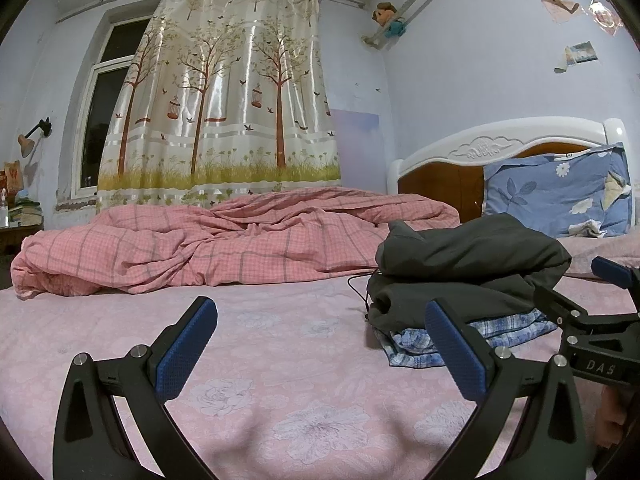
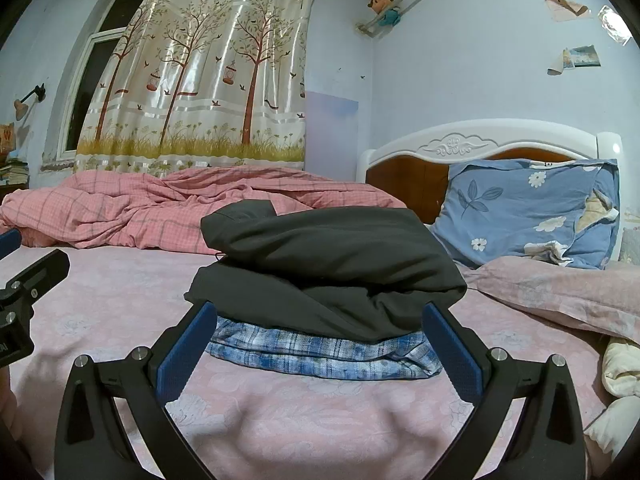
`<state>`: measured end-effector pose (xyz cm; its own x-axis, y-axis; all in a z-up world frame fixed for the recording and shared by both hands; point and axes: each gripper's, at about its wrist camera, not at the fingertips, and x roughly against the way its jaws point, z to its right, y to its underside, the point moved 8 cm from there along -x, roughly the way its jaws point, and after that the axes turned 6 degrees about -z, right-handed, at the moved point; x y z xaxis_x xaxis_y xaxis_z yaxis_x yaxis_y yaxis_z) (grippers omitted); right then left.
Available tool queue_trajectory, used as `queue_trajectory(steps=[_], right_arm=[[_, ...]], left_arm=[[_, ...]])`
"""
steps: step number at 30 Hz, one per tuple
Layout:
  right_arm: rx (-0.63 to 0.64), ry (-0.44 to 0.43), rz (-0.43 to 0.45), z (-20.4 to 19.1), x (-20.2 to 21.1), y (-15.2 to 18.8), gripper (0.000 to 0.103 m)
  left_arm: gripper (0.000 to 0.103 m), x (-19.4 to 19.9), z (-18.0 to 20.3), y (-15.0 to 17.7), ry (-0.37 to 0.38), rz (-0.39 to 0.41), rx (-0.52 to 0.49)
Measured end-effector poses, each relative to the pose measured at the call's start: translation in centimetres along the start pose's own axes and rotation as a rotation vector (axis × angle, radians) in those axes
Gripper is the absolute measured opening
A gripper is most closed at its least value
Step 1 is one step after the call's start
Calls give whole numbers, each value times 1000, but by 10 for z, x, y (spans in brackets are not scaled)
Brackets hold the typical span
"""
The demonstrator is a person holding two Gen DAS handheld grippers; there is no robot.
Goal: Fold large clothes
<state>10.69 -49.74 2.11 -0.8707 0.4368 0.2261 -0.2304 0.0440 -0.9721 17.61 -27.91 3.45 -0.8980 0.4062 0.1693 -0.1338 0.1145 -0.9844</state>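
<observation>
A folded dark grey garment (image 2: 328,264) lies on top of a folded blue plaid garment (image 2: 320,350) on the pink floral bed sheet (image 2: 320,420). The same stack appears at the right in the left wrist view, the dark garment (image 1: 468,268) over the plaid one (image 1: 432,340). My right gripper (image 2: 320,344) is open just in front of the stack, its blue pads either side of the plaid edge, holding nothing. My left gripper (image 1: 320,344) is open over bare sheet, left of the stack. The right gripper (image 1: 600,320) shows at the right edge there.
A crumpled pink checked duvet (image 1: 224,244) lies across the far side of the bed. A blue floral pillow (image 2: 528,212) leans on the white and wood headboard (image 2: 460,148). A pink pillow (image 2: 560,292) and cream cloth (image 2: 620,372) lie at right. A tree-print curtain (image 1: 224,100) hangs behind.
</observation>
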Motion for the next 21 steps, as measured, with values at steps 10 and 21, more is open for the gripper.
queue_trajectory(steps=[10,21], right_arm=[[4,-1,-4,0,-2,0,103],[4,-1,-5,1,-2,1,103]], left_arm=[[103,6,-4,0,4,10,-14],[103,6,-16,3,23,-12,5]])
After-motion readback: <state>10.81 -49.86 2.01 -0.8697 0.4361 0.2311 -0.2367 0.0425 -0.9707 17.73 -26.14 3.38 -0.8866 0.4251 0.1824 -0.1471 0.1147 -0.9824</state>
